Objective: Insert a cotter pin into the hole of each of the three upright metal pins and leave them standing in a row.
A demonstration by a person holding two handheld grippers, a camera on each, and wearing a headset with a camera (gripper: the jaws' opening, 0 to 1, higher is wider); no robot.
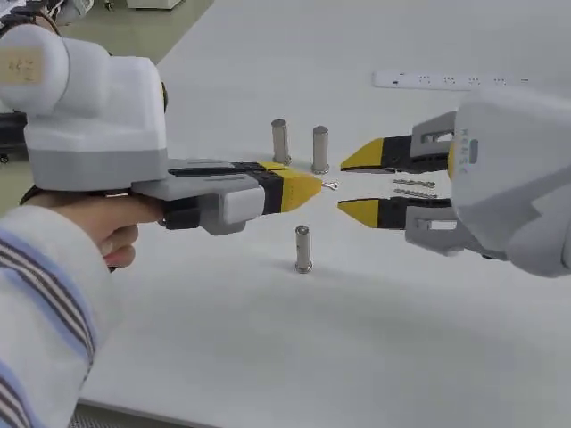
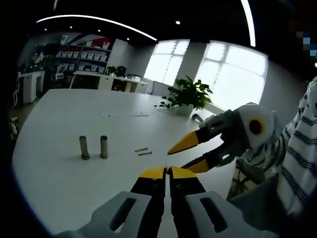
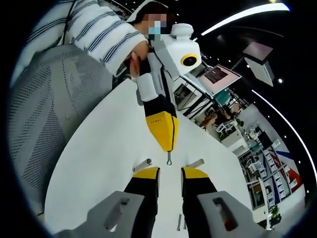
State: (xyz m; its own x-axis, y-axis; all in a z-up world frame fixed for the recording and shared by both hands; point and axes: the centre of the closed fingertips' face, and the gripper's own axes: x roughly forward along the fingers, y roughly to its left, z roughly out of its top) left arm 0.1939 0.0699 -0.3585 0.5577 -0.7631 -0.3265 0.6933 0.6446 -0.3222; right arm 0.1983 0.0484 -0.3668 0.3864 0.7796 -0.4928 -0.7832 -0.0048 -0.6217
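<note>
Left gripper (image 1: 317, 186) tight on a cotter pin (image 1: 330, 186), right gripper (image 3: 170, 171) spread wide just opposite its tip.

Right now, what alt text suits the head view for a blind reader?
The left gripper, jaws shut on a cotter pin, points it at the open right gripper. Three metal pins stand upright on the white table.

White table (image 1: 223, 357) bears three metal pins (image 1: 303, 248), cotter pins (image 1: 413, 184), power strip (image 1: 446, 81).
</note>
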